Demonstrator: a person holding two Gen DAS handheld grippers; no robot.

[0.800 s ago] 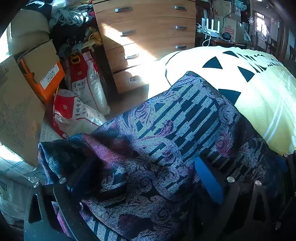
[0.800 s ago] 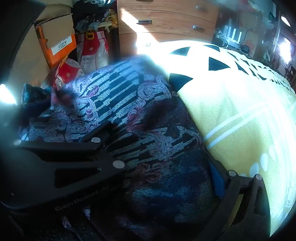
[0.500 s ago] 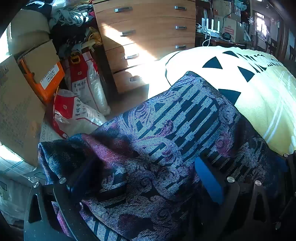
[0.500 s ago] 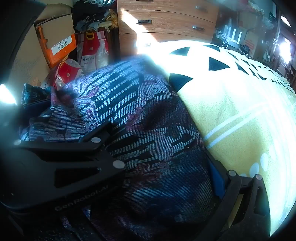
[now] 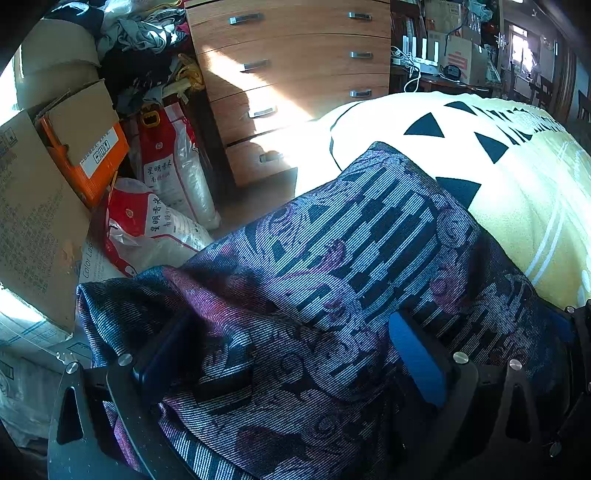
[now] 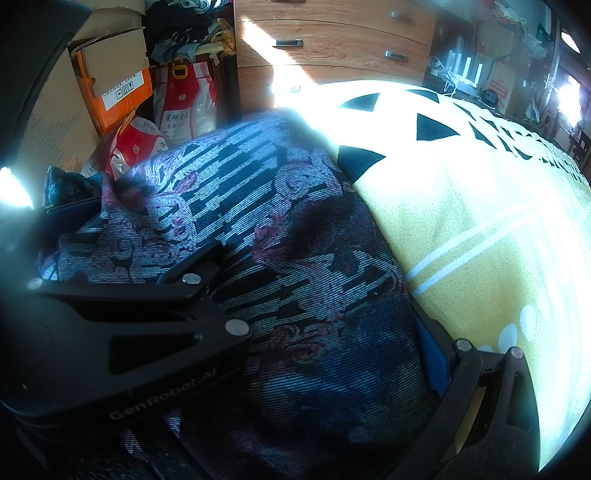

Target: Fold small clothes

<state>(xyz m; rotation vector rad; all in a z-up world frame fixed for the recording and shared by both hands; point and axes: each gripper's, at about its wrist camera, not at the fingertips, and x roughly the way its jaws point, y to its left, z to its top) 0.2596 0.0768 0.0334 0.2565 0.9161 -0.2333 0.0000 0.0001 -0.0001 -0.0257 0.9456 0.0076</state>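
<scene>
A patterned purple, blue and black cloth (image 5: 369, 236) lies heaped at the edge of a yellow blanket with black triangles (image 5: 517, 192). My left gripper (image 5: 291, 343) is open, and its two blue-padded fingers stand wide apart with the cloth bunched between and over them. In the right wrist view the same cloth (image 6: 295, 221) fills the space in front of my right gripper (image 6: 295, 332). Its right finger (image 6: 436, 354) sits far out at the cloth's edge, in the open position. Its left finger is hidden behind the left gripper's black body (image 6: 129, 332).
A wooden chest of drawers (image 5: 295, 66) stands behind the bed. To the left are cardboard boxes (image 5: 74, 140), red and white sacks (image 5: 173, 170) and a pile of clothes (image 5: 140, 33). A cluttered desk (image 5: 443, 55) is at the back right.
</scene>
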